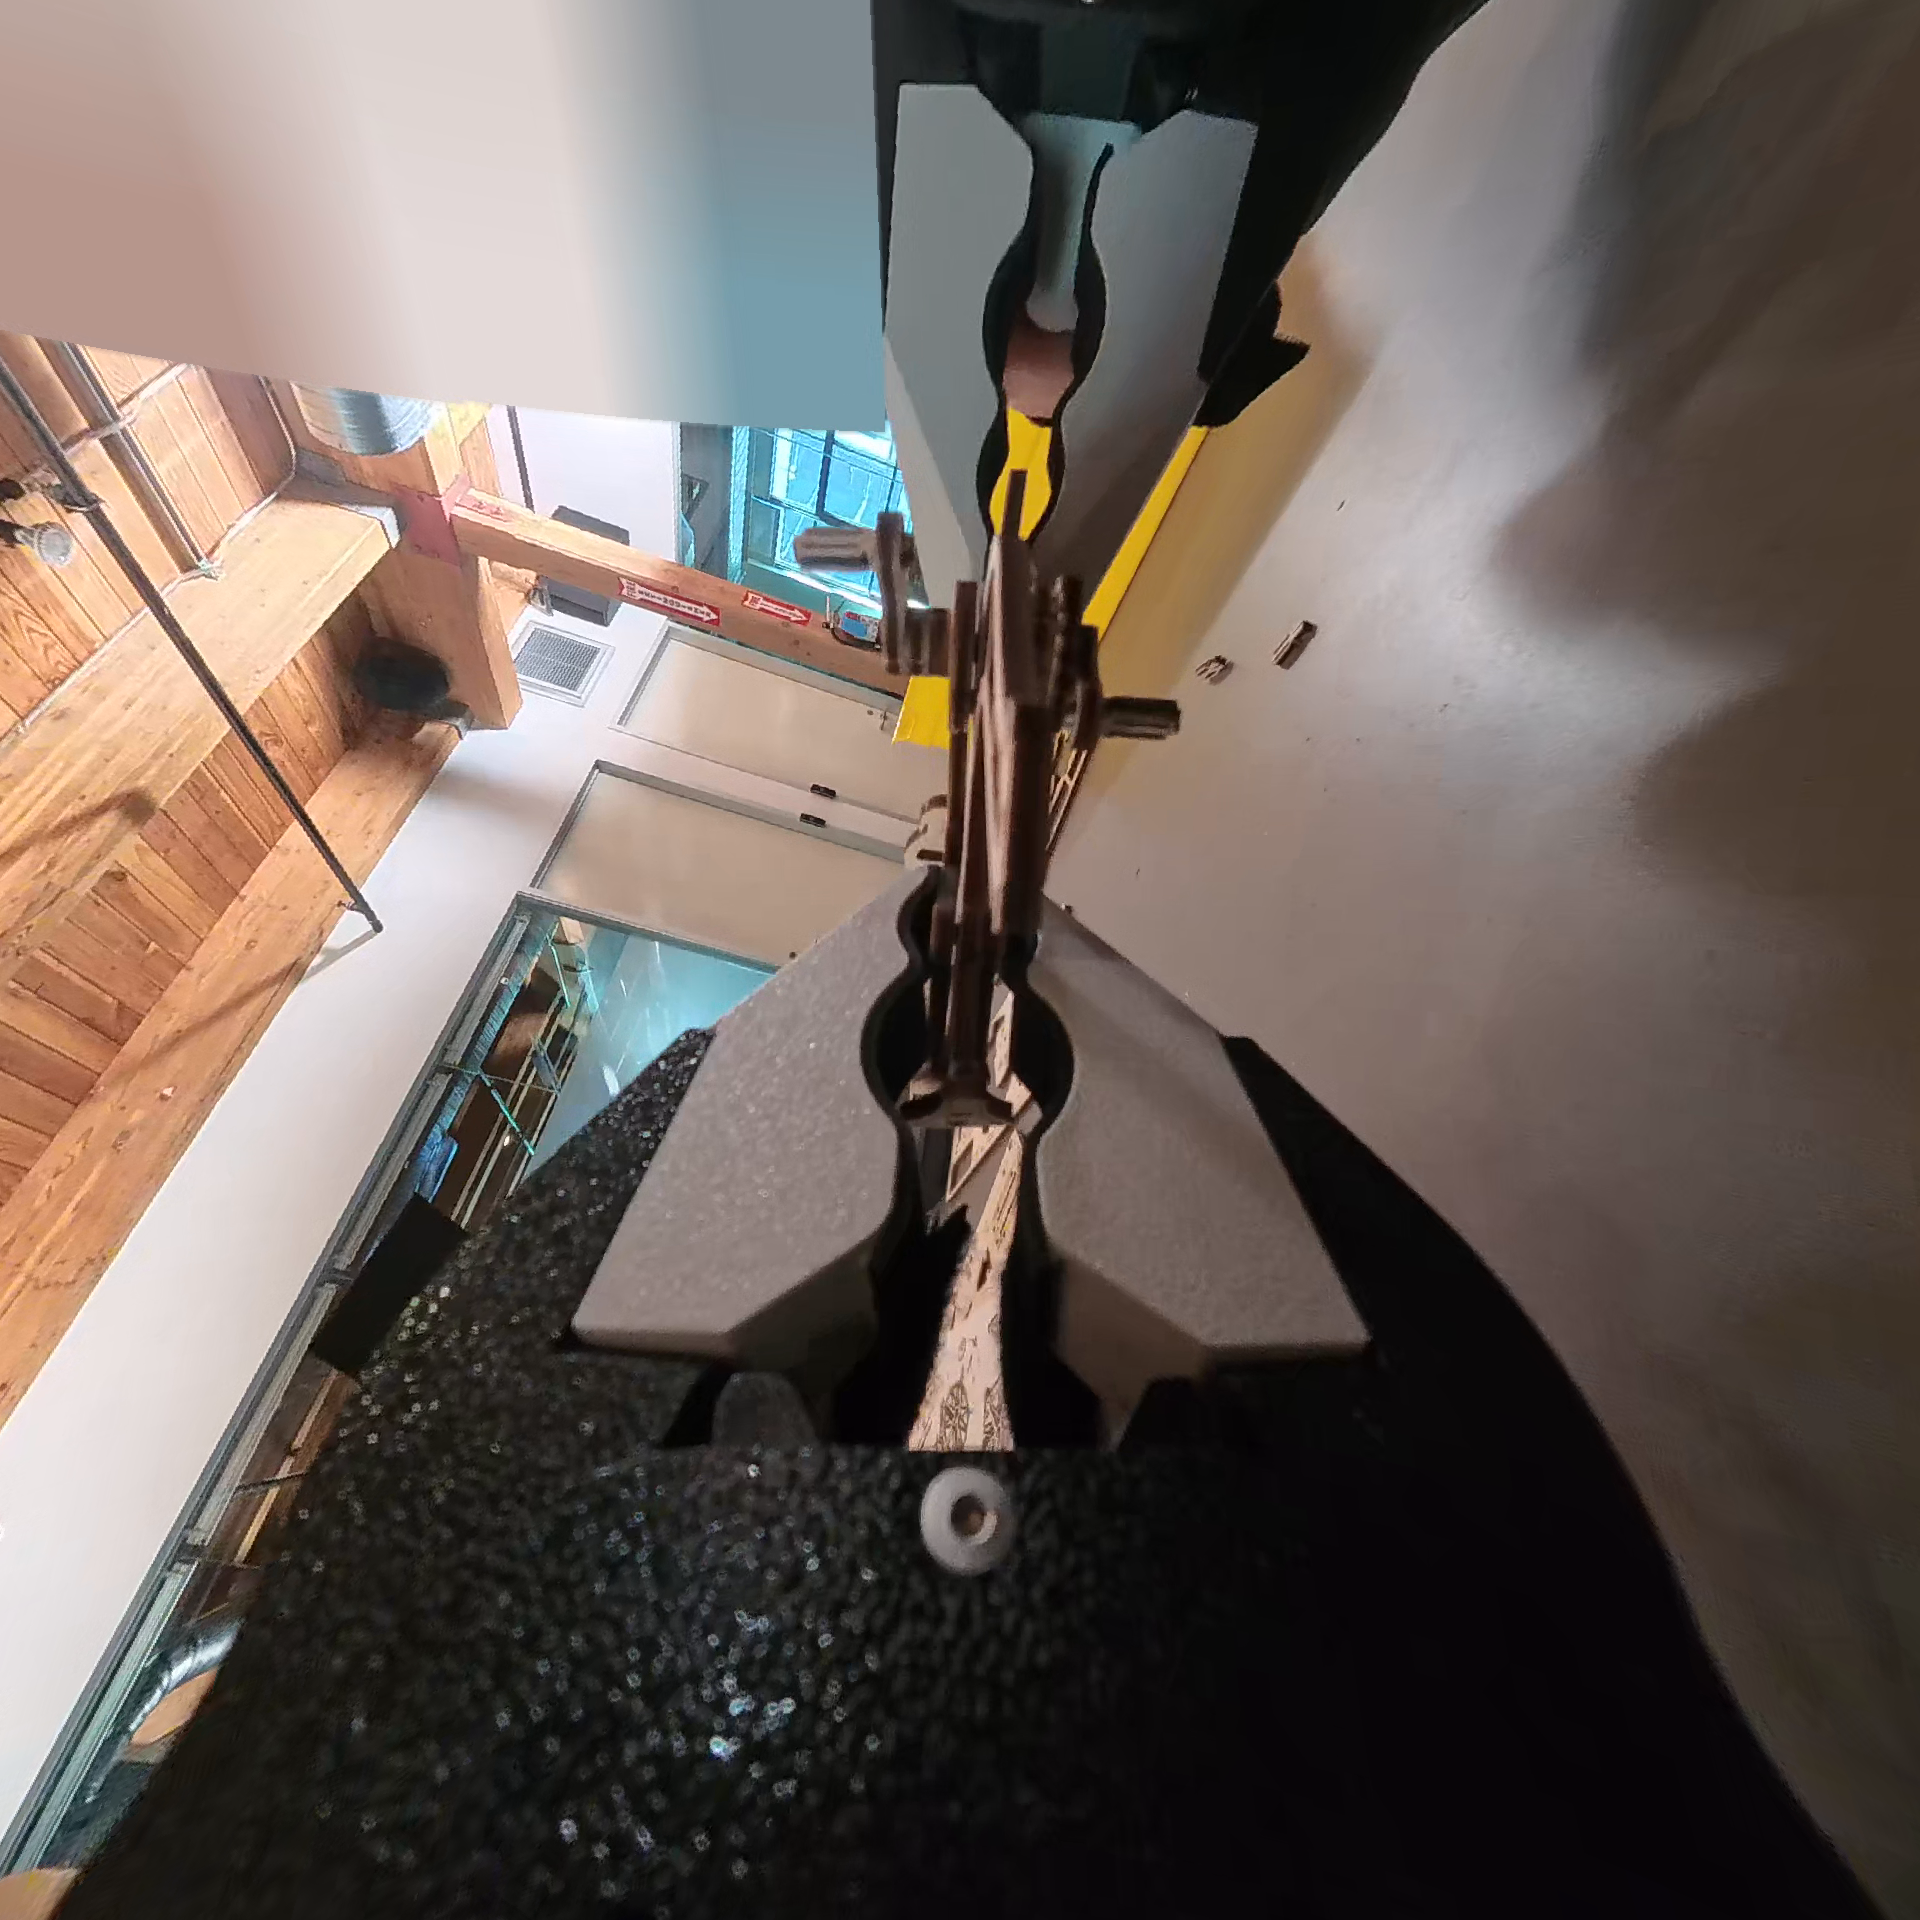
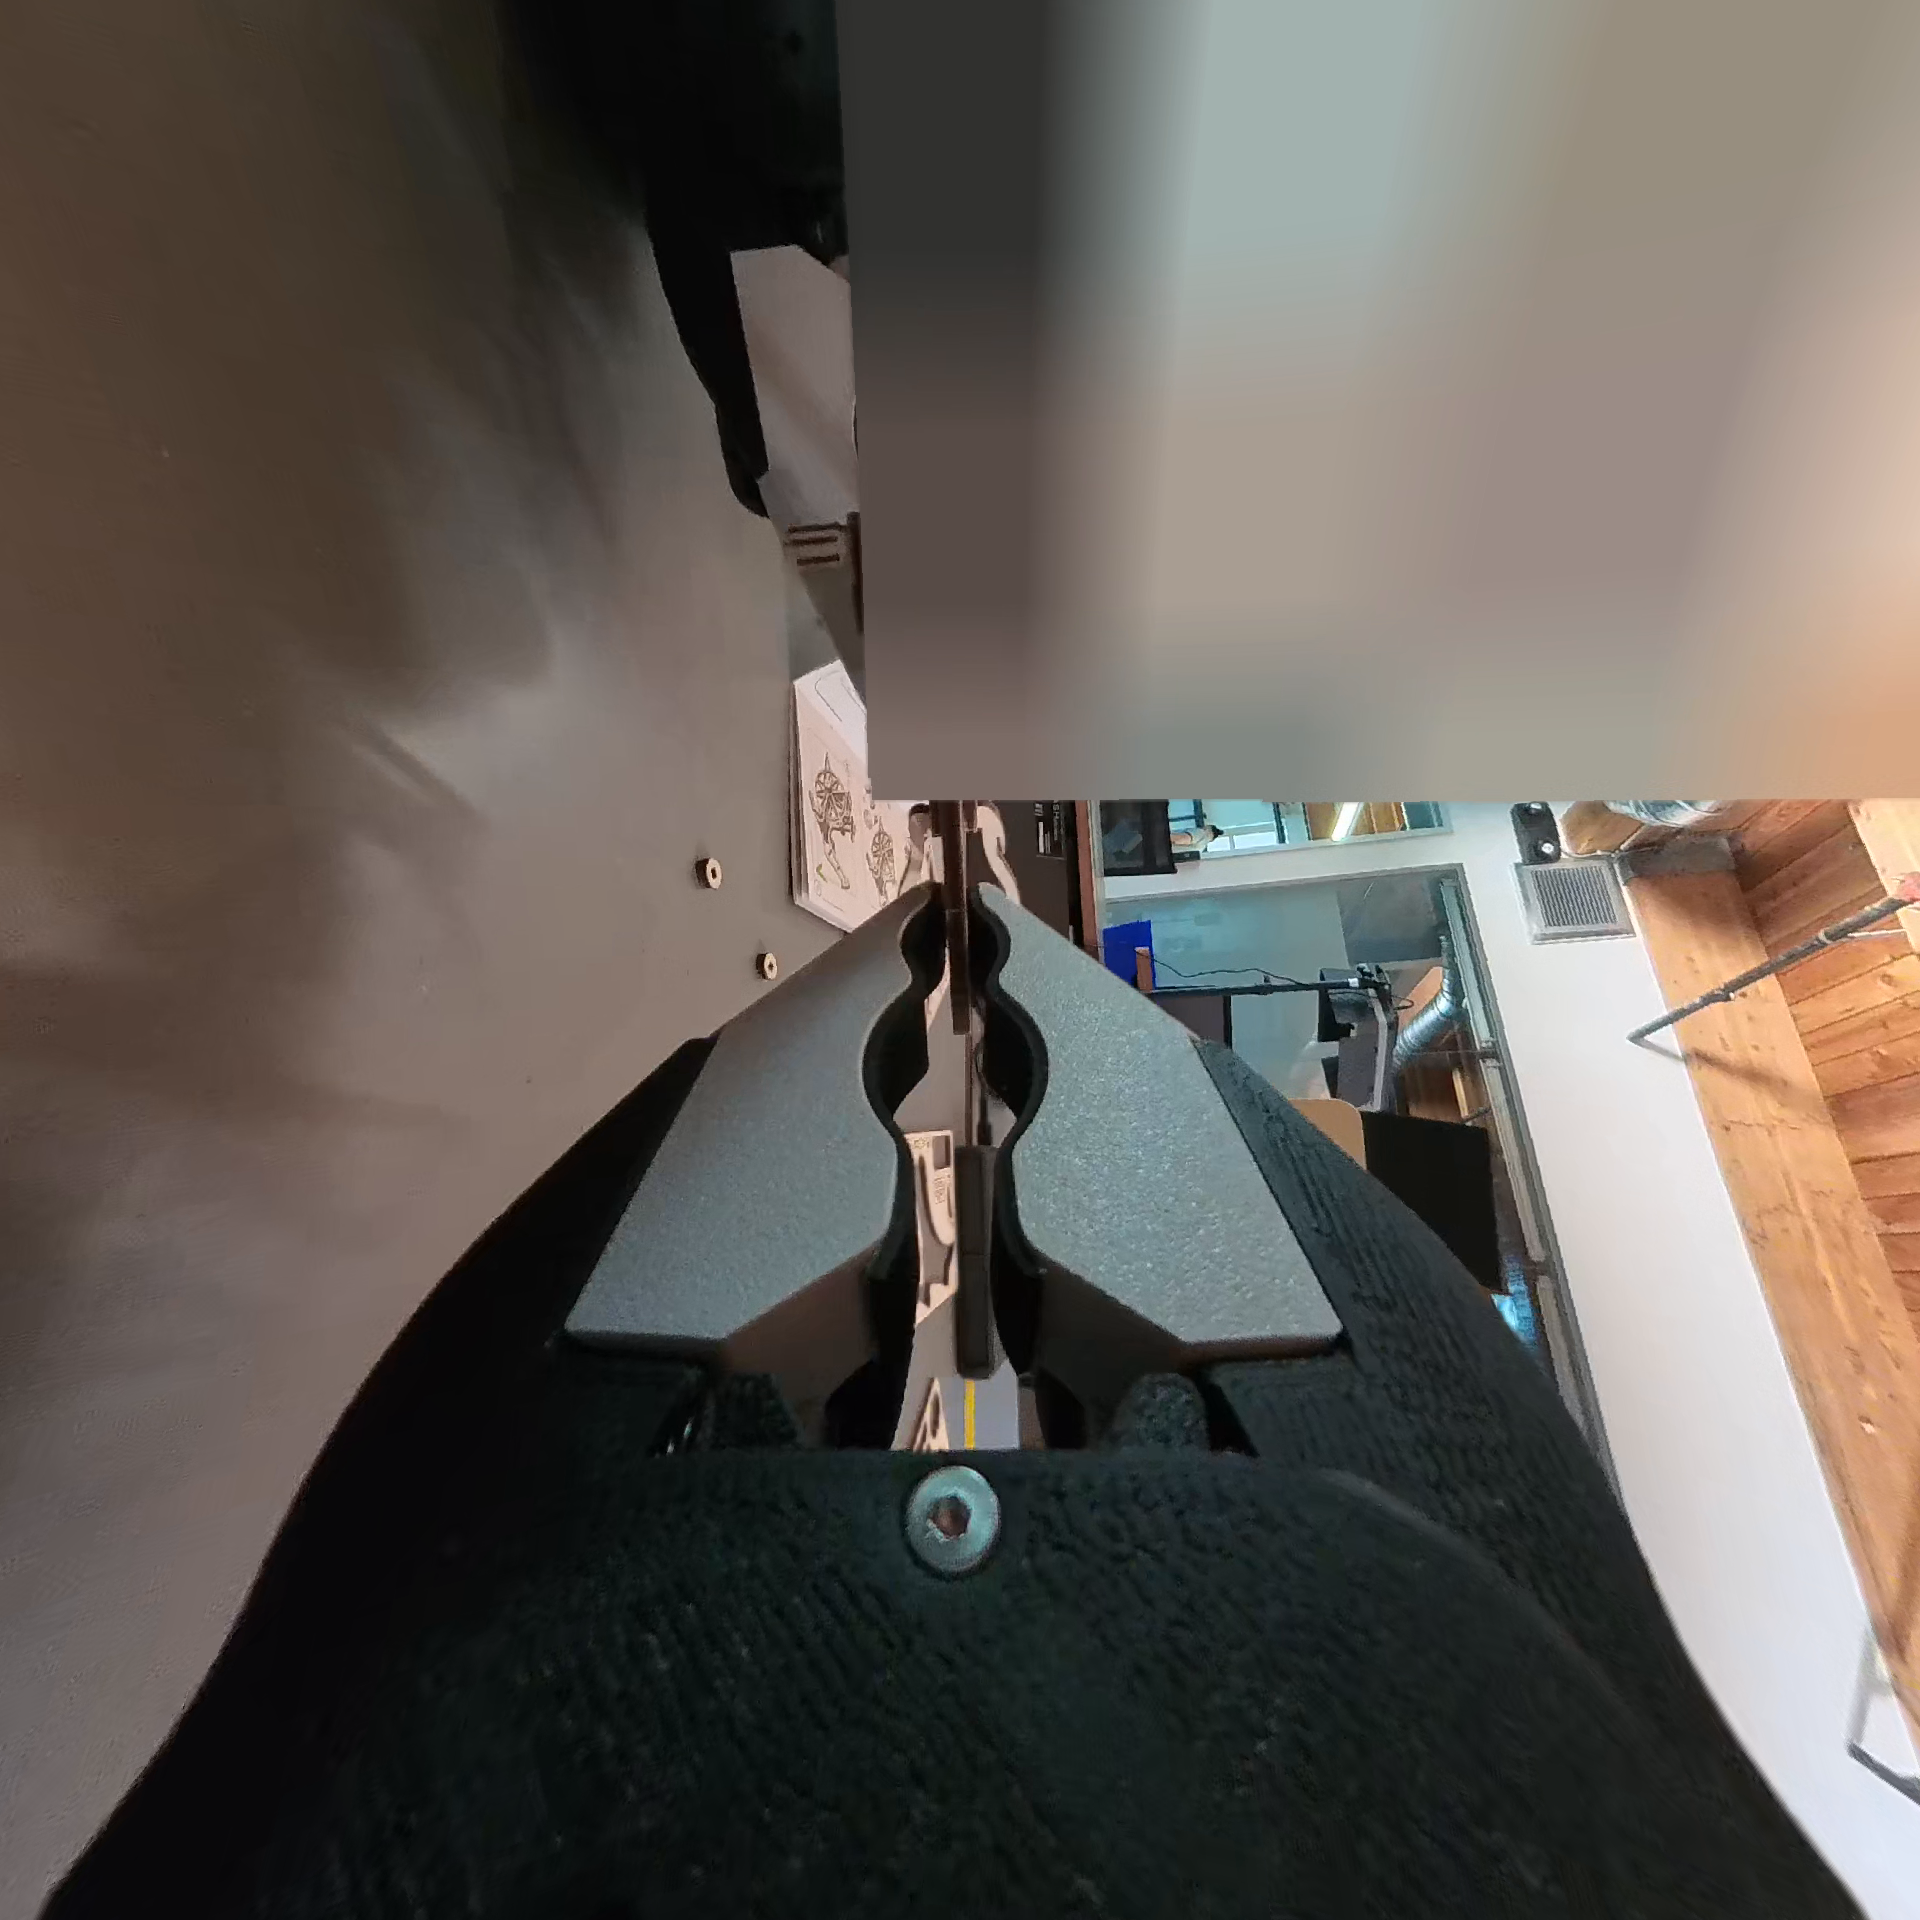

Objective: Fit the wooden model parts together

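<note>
While clamped by the left gripper [image 1: 971, 935], wooden model [image 1: 1003, 727] also pinched opposite by right gripper [image 2: 961, 920], above grey table [image 1: 1507, 831].

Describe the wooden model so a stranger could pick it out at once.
In the left wrist view, find the grey table on the right, then the two grippers facing each other. The wooden model is the dark slotted assembly held between the left gripper and the right gripper, unlike the small loose pieces lying on the table.

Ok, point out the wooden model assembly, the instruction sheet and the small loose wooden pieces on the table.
wooden model assembly [image 1: 1013, 686], left wrist view, its dark middle frame.
instruction sheet [image 2: 831, 821], right wrist view, its printed drawings.
small loose wooden pieces [image 1: 1294, 642], left wrist view, the larger piece.
</note>
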Tool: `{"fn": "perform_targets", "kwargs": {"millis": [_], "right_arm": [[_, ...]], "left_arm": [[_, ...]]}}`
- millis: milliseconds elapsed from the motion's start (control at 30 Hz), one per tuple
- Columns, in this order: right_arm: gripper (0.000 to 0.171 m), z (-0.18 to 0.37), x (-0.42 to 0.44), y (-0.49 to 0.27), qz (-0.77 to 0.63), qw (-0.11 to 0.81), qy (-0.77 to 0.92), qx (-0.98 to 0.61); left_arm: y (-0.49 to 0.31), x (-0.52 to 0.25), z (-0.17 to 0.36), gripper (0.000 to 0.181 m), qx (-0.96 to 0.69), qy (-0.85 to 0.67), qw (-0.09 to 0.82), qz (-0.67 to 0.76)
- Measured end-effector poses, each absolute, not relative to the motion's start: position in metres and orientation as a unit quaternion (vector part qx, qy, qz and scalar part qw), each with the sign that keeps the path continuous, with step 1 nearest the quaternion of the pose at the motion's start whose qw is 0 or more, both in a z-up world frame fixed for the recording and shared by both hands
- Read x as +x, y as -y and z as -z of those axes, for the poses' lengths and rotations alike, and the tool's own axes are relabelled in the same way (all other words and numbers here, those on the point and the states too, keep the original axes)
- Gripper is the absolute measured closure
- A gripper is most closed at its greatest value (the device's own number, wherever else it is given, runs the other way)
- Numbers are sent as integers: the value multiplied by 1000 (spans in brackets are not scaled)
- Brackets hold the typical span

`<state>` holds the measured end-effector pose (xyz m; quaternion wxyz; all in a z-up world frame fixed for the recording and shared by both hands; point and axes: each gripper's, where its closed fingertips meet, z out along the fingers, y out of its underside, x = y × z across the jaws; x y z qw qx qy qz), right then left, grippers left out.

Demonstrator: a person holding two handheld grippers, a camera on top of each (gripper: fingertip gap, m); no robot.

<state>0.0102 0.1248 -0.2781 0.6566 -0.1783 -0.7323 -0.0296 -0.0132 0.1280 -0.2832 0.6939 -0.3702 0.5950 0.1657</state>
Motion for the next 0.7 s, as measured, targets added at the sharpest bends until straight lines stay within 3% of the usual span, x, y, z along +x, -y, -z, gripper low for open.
{"fn": "perform_targets", "kwargs": {"millis": [700], "right_arm": [[171,284,8,-131,51,650,736,-182]], "left_arm": [[-120,-8,286,175,-348,-611,693,-157]]}}
